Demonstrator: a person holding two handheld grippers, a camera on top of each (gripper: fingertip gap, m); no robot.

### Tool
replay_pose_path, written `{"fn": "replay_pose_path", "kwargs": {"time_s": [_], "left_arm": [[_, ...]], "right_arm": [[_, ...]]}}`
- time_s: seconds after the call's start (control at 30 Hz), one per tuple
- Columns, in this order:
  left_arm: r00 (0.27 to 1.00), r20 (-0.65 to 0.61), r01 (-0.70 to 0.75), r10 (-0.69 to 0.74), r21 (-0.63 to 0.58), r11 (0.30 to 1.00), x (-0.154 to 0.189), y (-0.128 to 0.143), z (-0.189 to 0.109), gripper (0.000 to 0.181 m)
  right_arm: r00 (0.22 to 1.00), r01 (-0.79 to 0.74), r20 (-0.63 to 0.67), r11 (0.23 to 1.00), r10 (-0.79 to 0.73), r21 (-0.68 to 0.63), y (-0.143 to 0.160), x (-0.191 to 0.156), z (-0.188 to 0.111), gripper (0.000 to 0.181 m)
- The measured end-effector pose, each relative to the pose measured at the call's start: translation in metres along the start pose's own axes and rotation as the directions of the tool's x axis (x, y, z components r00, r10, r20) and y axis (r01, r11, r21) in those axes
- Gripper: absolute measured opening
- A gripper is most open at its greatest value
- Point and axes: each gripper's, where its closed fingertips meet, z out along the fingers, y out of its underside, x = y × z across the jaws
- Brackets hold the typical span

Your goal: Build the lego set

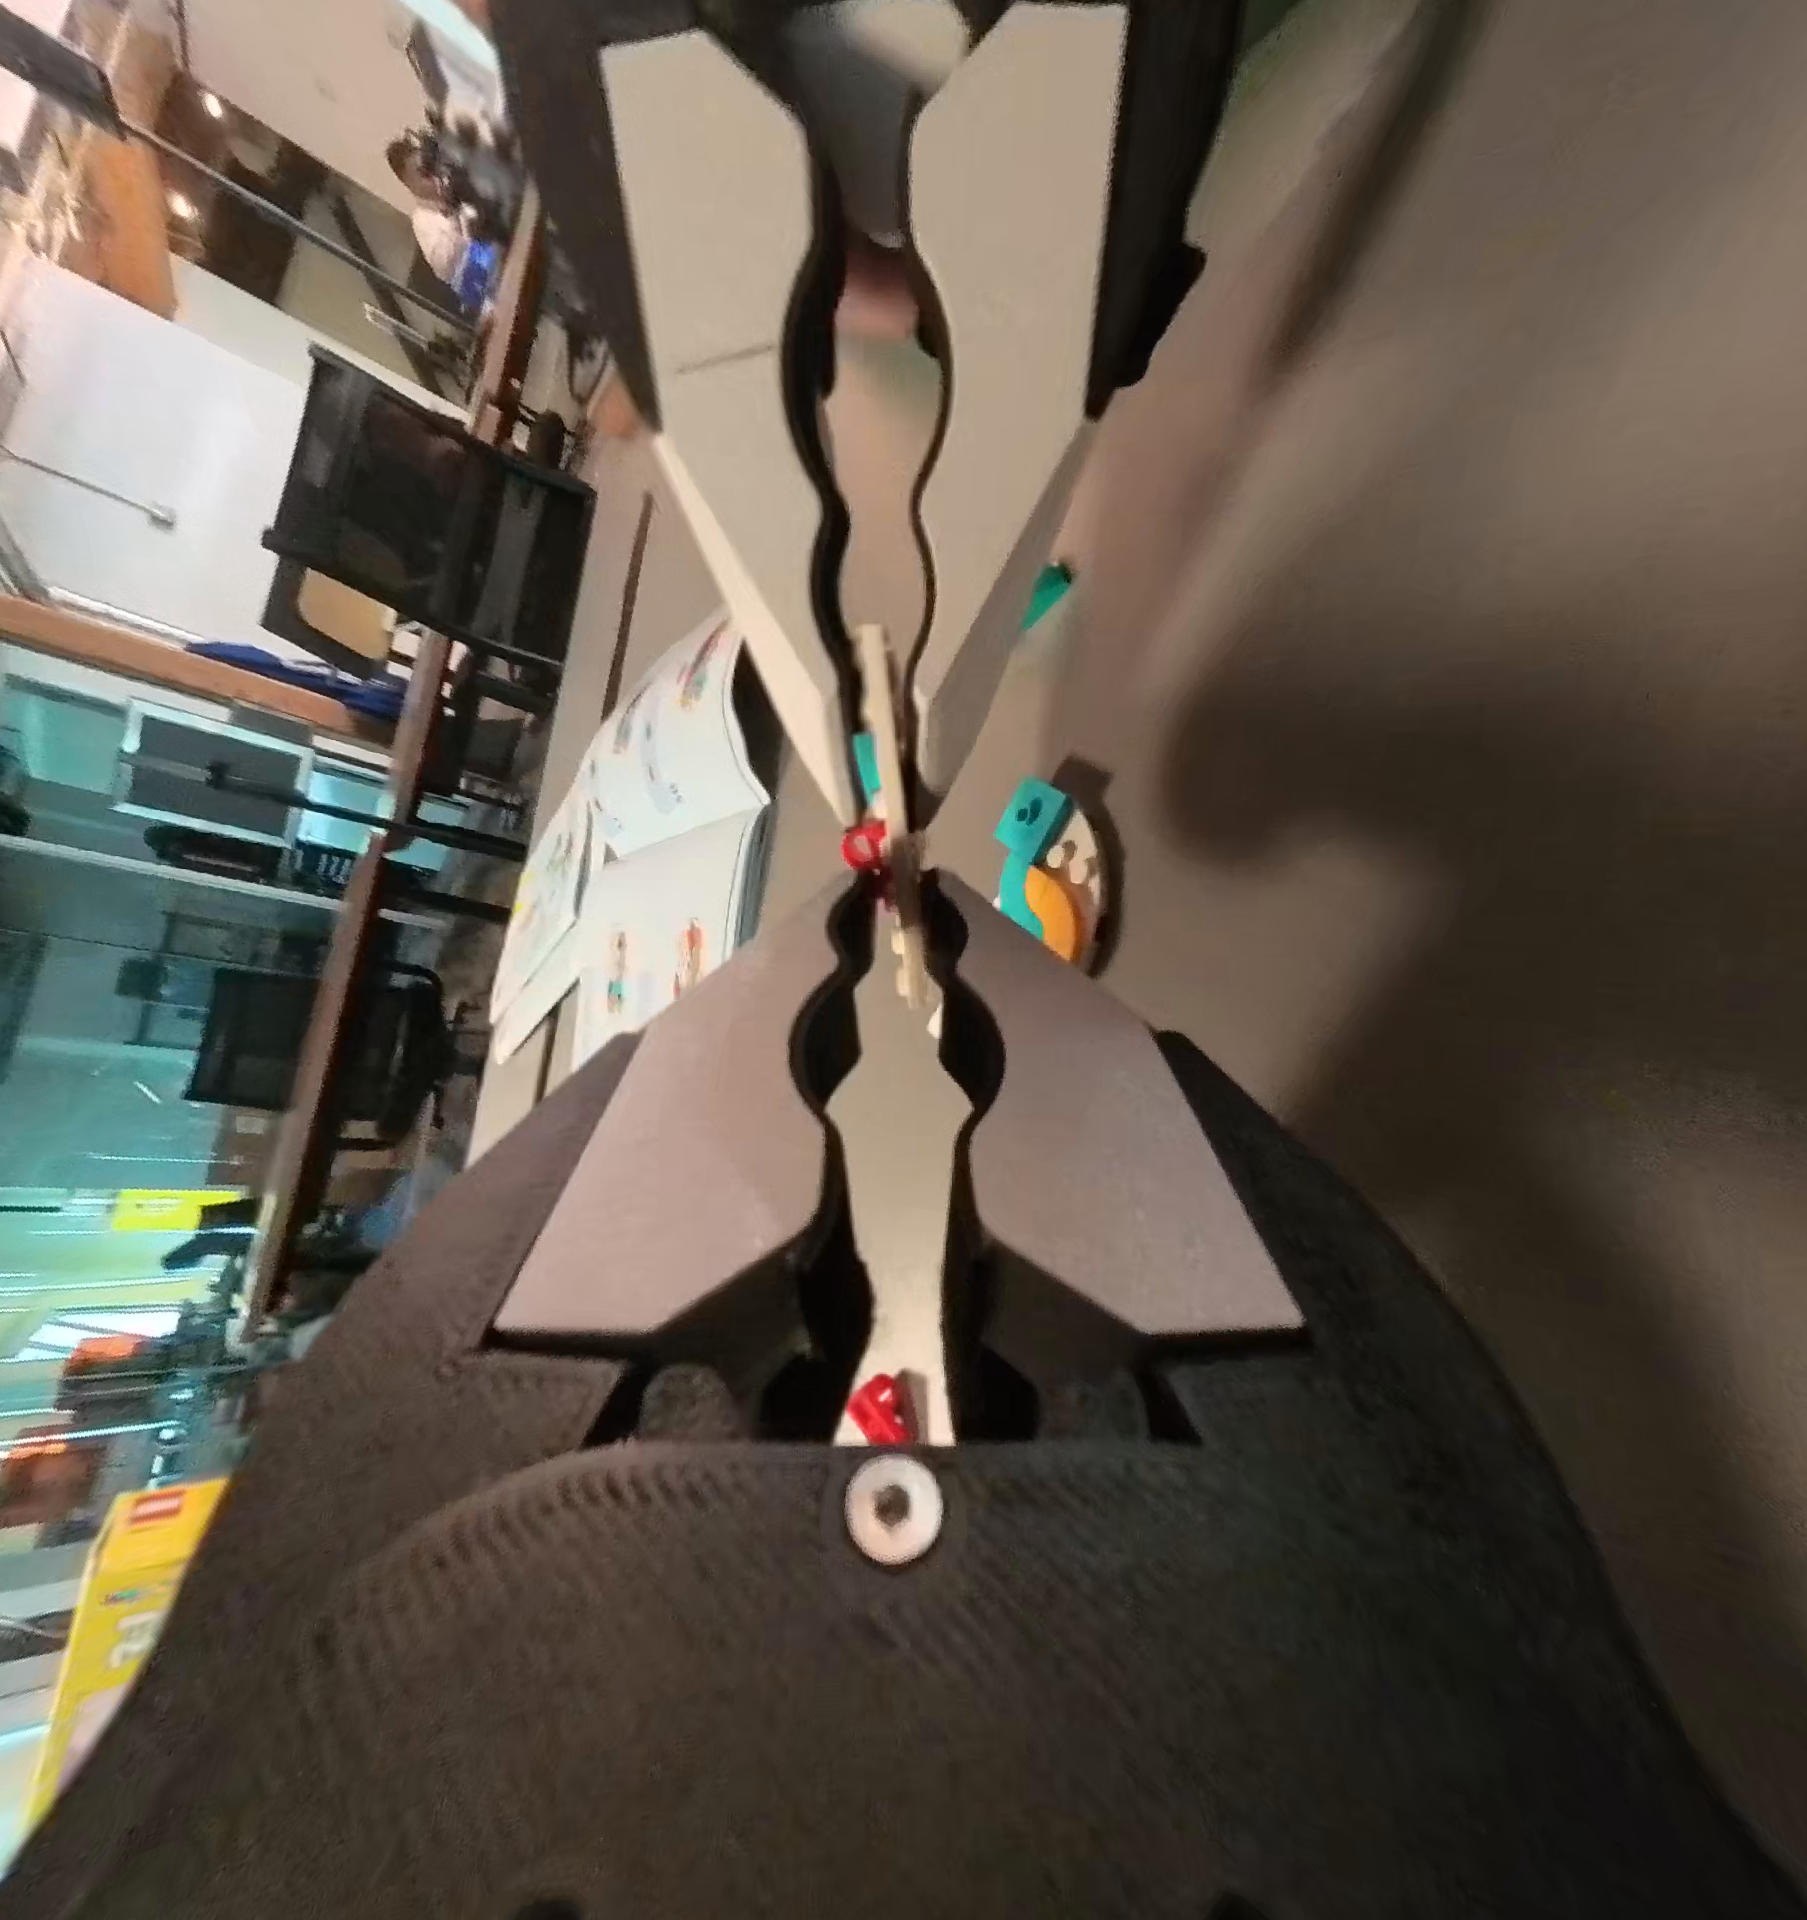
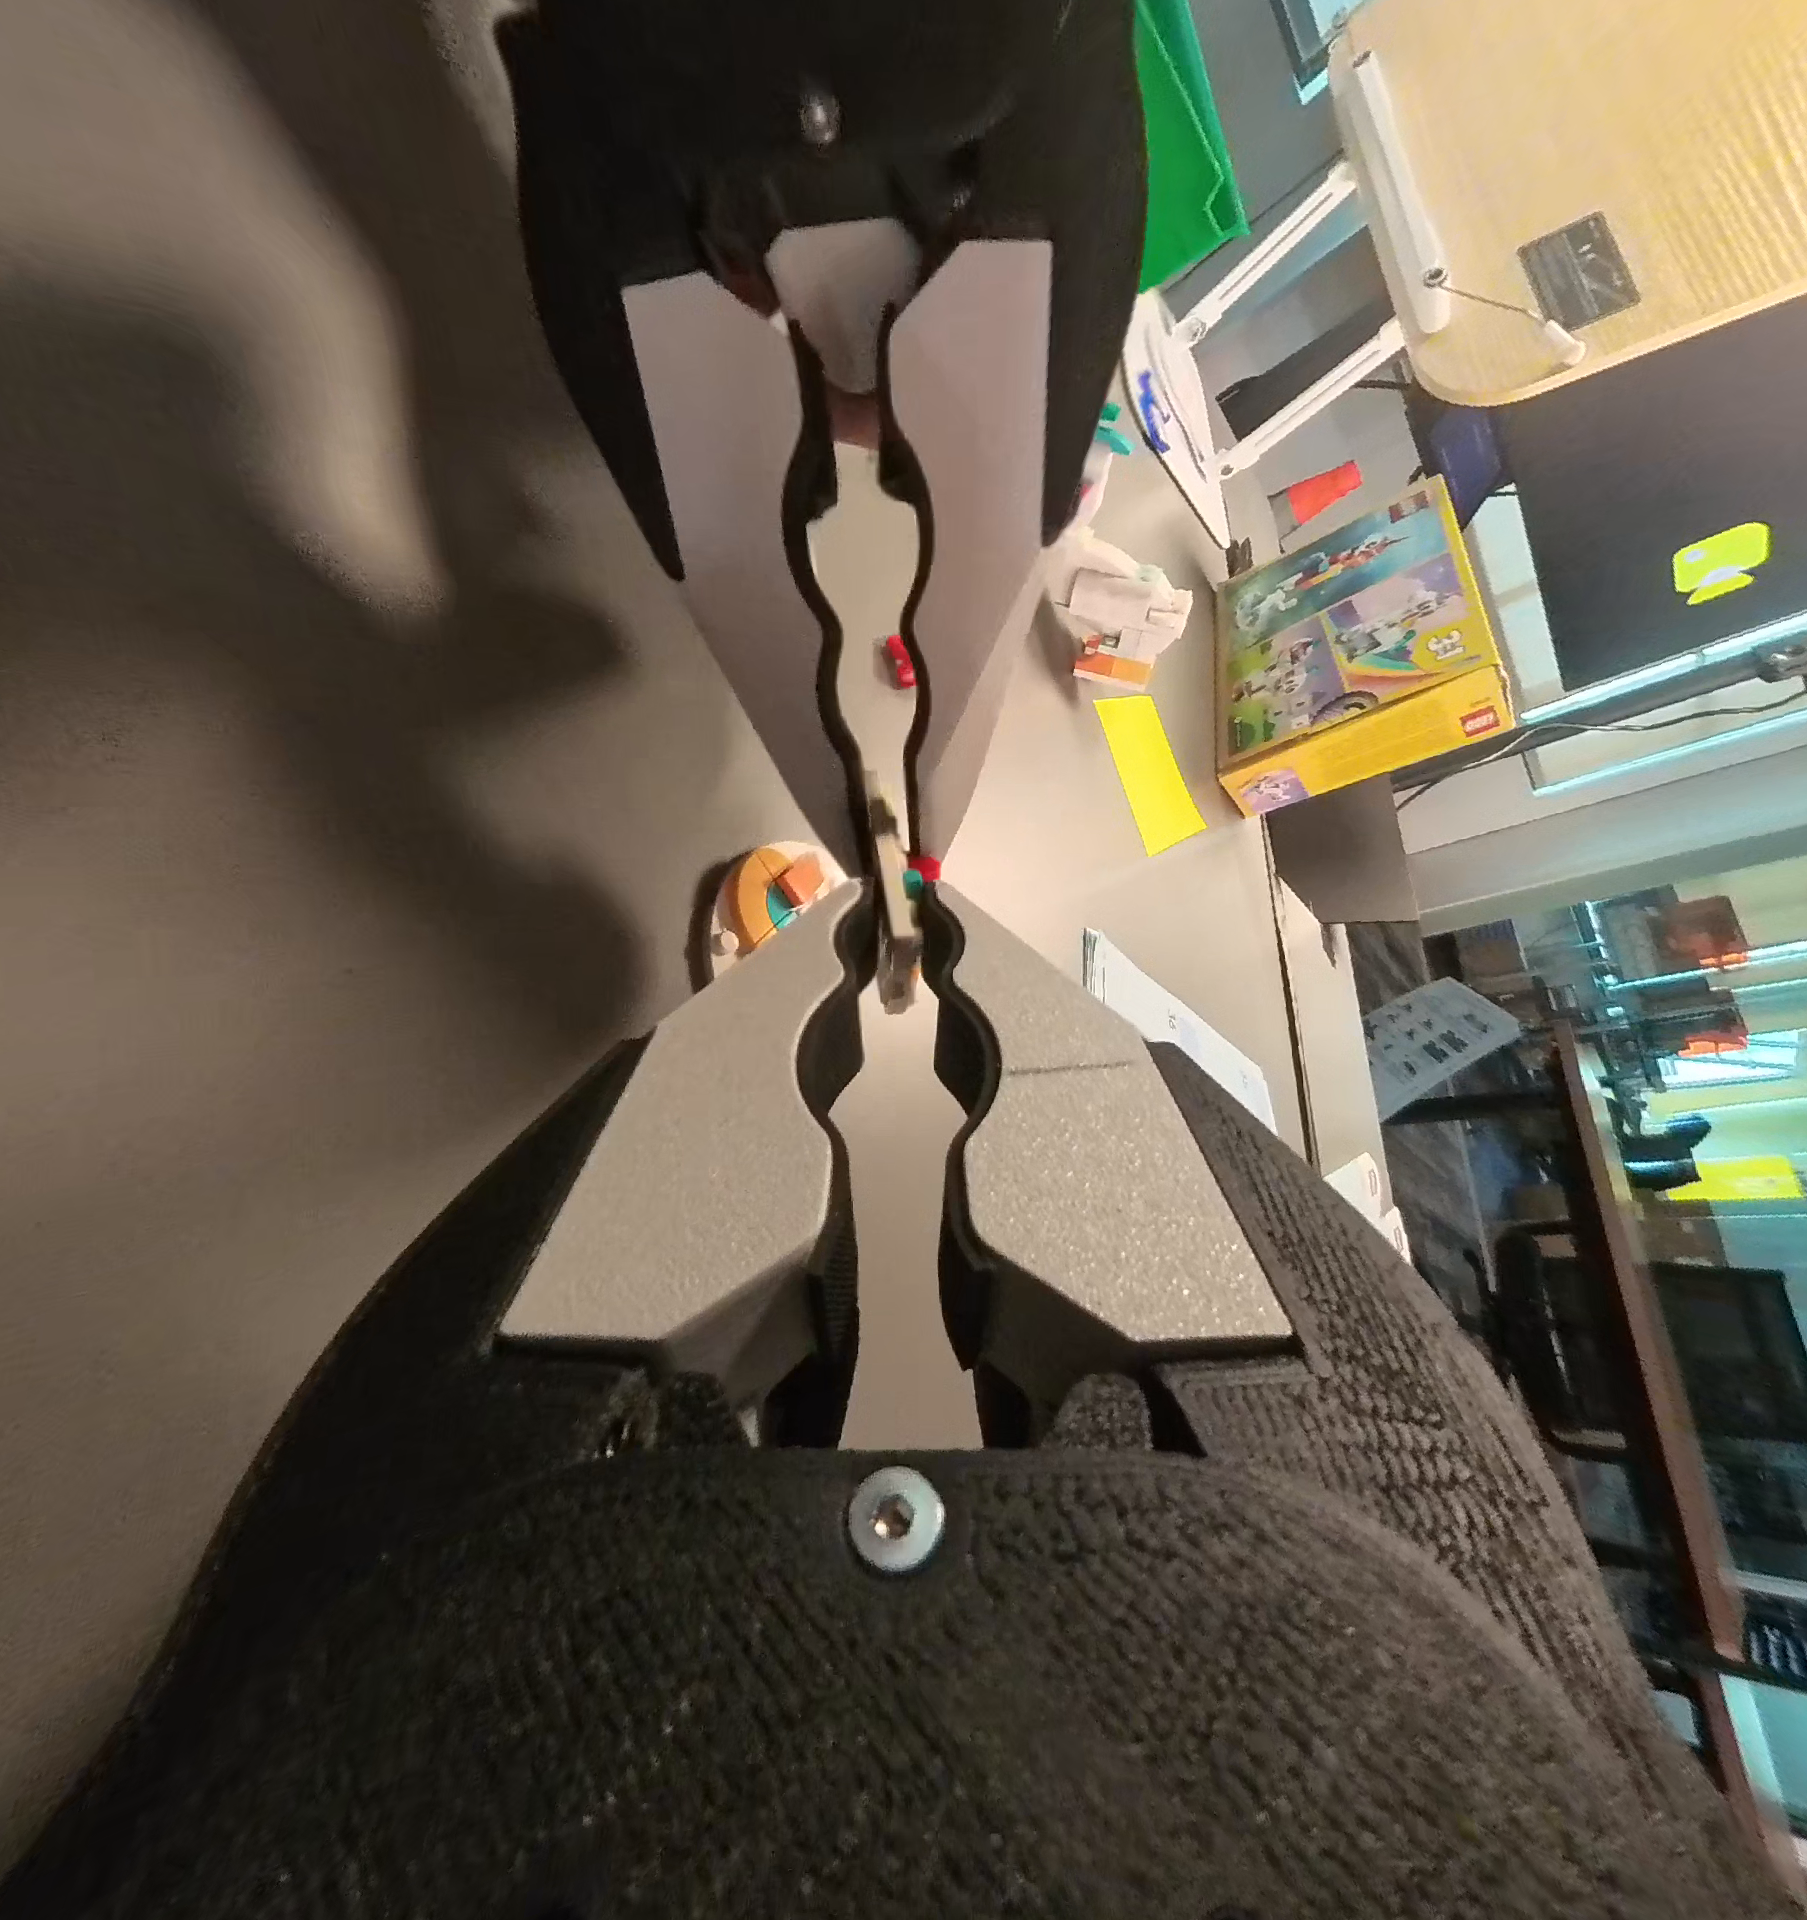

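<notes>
A thin white lego plate [image 1: 907,951] with a small red piece [image 1: 864,842] and a teal piece [image 1: 861,756] on it is held edge-on above the grey table. My left gripper [image 1: 904,930] is shut on one end of it. My right gripper [image 1: 881,727] comes from the opposite side and is shut on the other end. In the right wrist view the plate [image 2: 891,914] sits between my right gripper's tips [image 2: 894,940], with the left gripper [image 2: 883,805] facing it. A round orange, teal and white assembly [image 1: 1050,878] lies on the table beside the tips.
A loose teal slope [image 1: 1046,597] and a red piece [image 2: 896,662] lie on the table [image 2: 1075,852]. An open instruction booklet [image 1: 660,769], a white lego build [image 2: 1127,613], a yellow paper slip [image 2: 1148,774] and the yellow lego box [image 2: 1356,644] lie farther off. Less than 4 cm separates the two grippers' tips.
</notes>
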Motion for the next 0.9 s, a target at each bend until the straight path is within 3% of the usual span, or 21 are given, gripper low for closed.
{"fn": "replay_pose_path", "kwargs": {"time_s": [0.27,0.4,0.63,0.73,0.83,0.9], "left_arm": [[1.000,-0.020,-0.015,0.015,-0.025,1.000,0.001,0.003,0.000,0.007],[1.000,0.007,-0.012,0.012,-0.036,0.999,-0.004,0.008,0.000,0.008],[0.997,0.073,-0.005,0.005,-0.006,1.000,-0.010,0.008,0.001,0.008],[0.992,0.116,0.062,-0.056,-0.049,0.997,-0.022,0.017,0.001,0.026],[0.968,0.186,0.184,-0.166,-0.084,0.979,-0.043,0.035,-0.006,0.027],[0.938,0.222,0.289,-0.266,-0.078,0.954,-0.057,0.047,-0.012,0.026]], "right_arm": [[1.000,0.004,0.016,1.000,-0.004,-0.006,0.000,-0.004,0.001,0.006],[1.000,-0.003,0.000,1.000,0.003,0.005,0.001,0.001,-0.003,0.016],[0.998,0.044,-0.042,0.999,-0.045,-0.015,0.003,0.006,-0.005,0.004],[0.992,0.081,-0.080,0.984,-0.095,-0.157,0.029,0.013,-0.004,0.004],[0.980,0.147,-0.072,0.921,-0.184,-0.360,0.068,0.016,-0.003,0.004],[0.975,0.170,-0.060,0.898,-0.212,-0.406,0.077,0.015,-0.003,0.005]]}}
